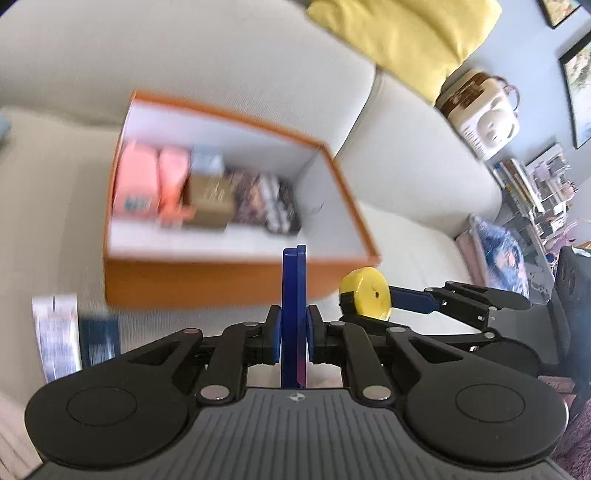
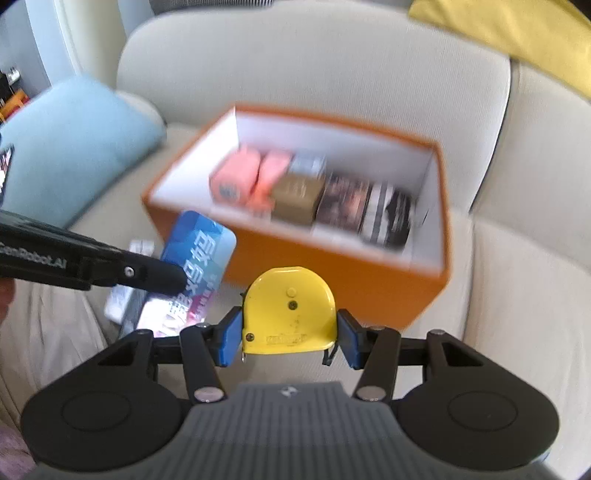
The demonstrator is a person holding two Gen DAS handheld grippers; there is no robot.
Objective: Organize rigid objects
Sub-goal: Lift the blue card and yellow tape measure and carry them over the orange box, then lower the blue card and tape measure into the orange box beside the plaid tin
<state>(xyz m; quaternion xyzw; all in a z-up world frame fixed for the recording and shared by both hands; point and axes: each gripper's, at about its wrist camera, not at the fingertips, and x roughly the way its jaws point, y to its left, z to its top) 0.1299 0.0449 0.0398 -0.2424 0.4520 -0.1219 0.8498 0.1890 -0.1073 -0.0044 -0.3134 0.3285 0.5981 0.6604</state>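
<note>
An orange box (image 1: 207, 284) with a white inside stands open on a beige sofa and holds a row of small packs, pink, brown and dark. My left gripper (image 1: 294, 332) is shut on a thin blue flat case (image 1: 294, 291), held edge-on just in front of the box. In the right wrist view the same blue case (image 2: 199, 251) shows its printed face, left of the orange box (image 2: 332, 273). My right gripper (image 2: 290, 332) is shut on a yellow tape measure (image 2: 290, 310), its blue pads pressing both sides. The tape measure (image 1: 369, 291) hangs near the box's front right corner.
A white packet (image 1: 55, 332) and a dark one (image 1: 99, 339) lie on the seat left of the box. A yellow pillow (image 1: 406, 33) rests on the sofa back, and a blue cushion (image 2: 74, 136) lies at the left. A white and brown bag (image 1: 480, 110) sits on the armrest.
</note>
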